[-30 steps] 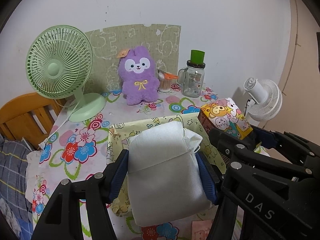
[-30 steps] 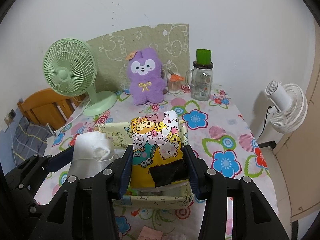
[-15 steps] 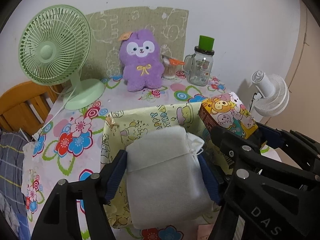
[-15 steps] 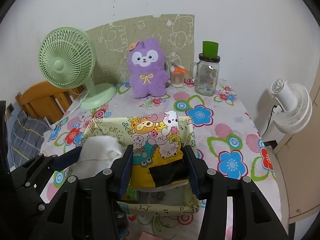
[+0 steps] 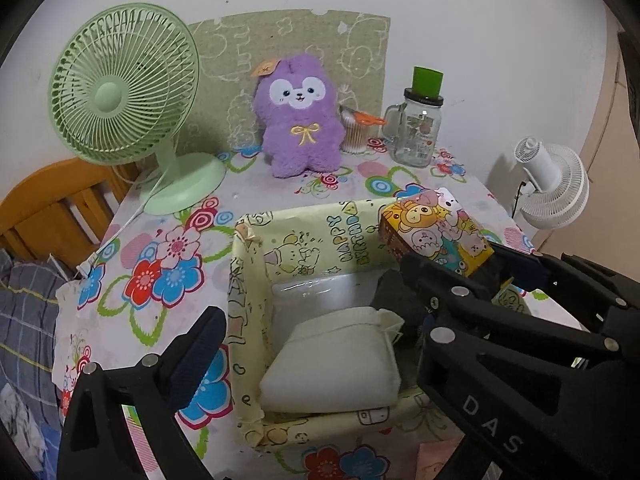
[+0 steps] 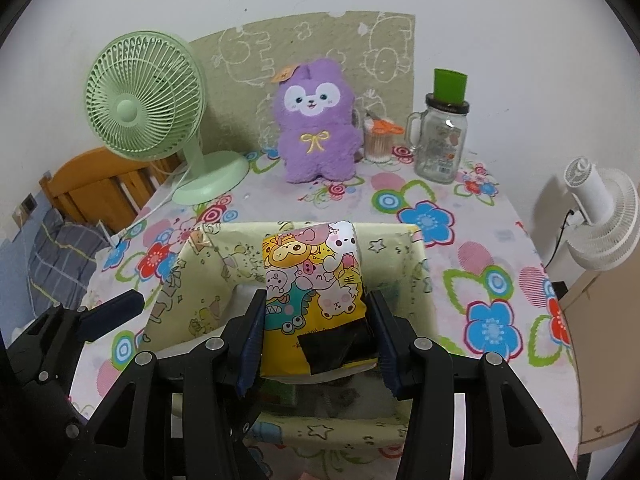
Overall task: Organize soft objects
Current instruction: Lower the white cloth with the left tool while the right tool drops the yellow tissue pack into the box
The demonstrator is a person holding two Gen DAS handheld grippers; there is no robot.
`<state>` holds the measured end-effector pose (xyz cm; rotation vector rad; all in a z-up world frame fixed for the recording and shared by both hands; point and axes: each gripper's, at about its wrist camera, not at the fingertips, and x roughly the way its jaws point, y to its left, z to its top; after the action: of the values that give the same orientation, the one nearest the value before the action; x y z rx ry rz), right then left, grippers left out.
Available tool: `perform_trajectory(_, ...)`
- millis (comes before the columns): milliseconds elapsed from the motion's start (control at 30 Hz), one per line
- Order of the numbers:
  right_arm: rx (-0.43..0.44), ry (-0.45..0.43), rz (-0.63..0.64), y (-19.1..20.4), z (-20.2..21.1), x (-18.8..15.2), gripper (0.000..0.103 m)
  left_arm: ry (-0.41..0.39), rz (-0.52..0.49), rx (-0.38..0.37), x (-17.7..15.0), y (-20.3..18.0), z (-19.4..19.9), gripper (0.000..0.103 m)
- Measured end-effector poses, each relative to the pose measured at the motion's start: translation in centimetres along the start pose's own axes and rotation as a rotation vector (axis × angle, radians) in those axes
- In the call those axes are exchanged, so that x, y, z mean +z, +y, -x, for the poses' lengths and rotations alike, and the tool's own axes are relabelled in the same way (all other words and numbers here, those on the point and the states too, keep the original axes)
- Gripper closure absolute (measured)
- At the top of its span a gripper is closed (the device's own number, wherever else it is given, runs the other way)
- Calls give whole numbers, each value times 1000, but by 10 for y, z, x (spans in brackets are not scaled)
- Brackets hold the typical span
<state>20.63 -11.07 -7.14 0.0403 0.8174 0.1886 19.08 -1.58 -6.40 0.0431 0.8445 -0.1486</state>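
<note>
Floral tablecloth is filling mid-frame. Yellow fabric basket is sitting lower centre. White pouch is lying inside it, between the left gripper's jaws, which have just been opening wide and are touching nothing. Right gripper, partly closed, is clamping the cartoon packet over the basket.
</note>
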Motion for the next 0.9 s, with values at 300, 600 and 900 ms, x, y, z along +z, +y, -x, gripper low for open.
perform_trajectory(300,23,36,-13,4,-13,-1,48,31,0,14,-4,6,-7,3)
perform_trajectory(600,30,32,-34,0,-5,-6,23,18,-13,9,-6,3,-2,3)
perform_trajectory(900,21,20,-58,-9,14,-13,17,-3,-22,3,-12,-8,14,3)
